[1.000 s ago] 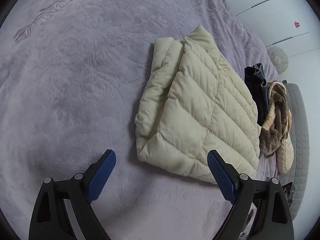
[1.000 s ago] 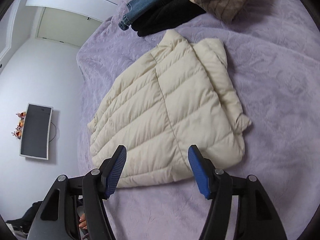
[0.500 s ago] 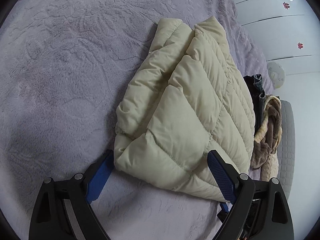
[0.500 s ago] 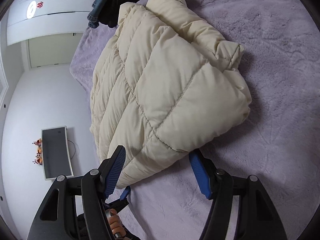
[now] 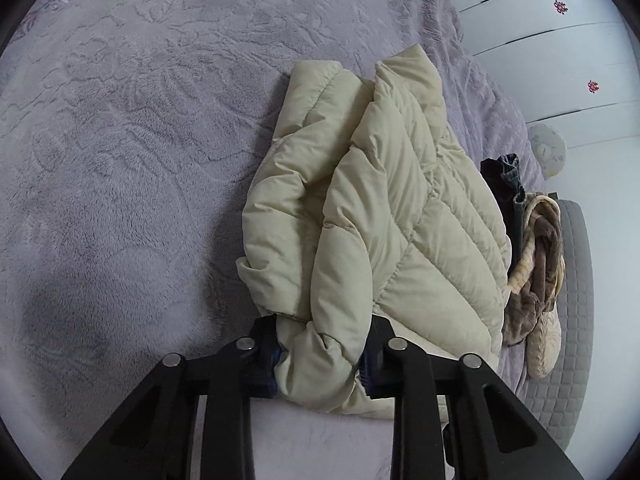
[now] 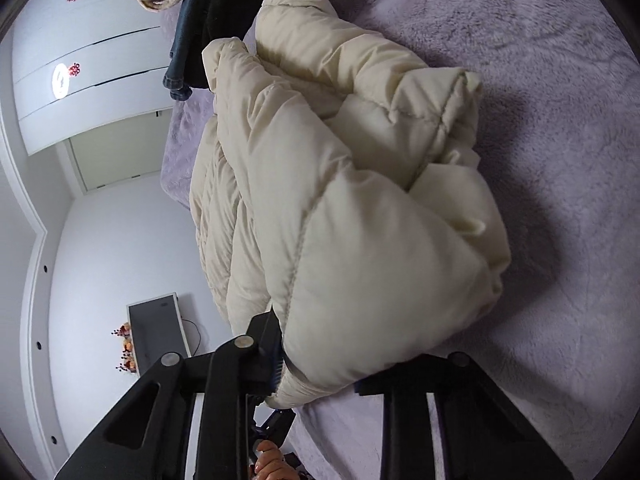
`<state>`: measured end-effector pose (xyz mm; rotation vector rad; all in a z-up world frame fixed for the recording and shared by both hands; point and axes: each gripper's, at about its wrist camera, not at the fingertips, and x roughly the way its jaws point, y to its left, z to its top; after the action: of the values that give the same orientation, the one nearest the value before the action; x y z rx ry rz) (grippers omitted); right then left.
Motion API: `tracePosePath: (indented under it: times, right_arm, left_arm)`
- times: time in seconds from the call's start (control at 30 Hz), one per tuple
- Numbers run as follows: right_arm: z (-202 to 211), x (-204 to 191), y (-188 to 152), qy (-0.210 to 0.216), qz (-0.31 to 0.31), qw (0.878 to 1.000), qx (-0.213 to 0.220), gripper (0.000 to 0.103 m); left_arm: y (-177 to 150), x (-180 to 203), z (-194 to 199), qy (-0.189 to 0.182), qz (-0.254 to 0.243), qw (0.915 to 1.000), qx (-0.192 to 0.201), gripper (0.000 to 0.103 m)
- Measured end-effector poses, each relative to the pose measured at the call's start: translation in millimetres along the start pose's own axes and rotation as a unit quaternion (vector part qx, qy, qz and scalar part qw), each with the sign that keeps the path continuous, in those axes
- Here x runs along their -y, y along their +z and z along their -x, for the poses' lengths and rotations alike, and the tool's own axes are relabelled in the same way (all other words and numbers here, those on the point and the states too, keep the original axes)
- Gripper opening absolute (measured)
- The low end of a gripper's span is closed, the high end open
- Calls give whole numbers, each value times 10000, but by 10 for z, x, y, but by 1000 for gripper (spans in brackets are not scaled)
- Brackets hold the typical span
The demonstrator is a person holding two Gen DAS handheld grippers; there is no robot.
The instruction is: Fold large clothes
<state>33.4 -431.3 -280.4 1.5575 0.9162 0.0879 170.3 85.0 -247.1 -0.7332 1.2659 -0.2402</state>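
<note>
Left wrist: puffy quilted cream jacket (image 5: pixel 400 248), plush embossed lilac blanket (image 5: pixel 140 140).

- A bed (image 5: pixel 132 128) covered by a lilac plush blanket with an embossed floral pattern.
- A folded cream quilted puffer jacket (image 5: pixel 400 216) lies on the blanket.
- Beyond it, near the bed's far edge, lies a heap of clothes (image 5: pixel 536 248): dark jeans, black fabric, a brown and cream fleece.
</note>
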Motion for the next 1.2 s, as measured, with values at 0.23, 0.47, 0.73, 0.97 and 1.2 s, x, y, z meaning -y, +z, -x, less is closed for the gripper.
tracePosePath:
  times: [0.23, 0.47, 0.73, 0.97, 1.2]
  right_arm:
    - [143, -28, -107, -19, 10, 10000, -63, 19]
    - [326, 15, -188, -226, 16, 9996, -186, 19]
    - [352, -13, -200, -807, 124, 9962, -300, 34]
    - [447, -315, -284, -1501, 659, 9851, -515, 58]
    - [473, -590, -518, -1975, 1235, 9699, -711, 70]
  left_arm:
    - [-81, 33, 230, -22, -194, 9998, -36, 27]
    - [-326, -81, 364, 252, -359, 9985, -321, 27]
    - [-447, -56, 367, 749, -740, 9933, -480, 34]
    - [-414, 50, 516, 1266, -1075, 9853, -406, 51]
    - [-366, 134, 715, 1622, -1419, 9765, -52, 90]
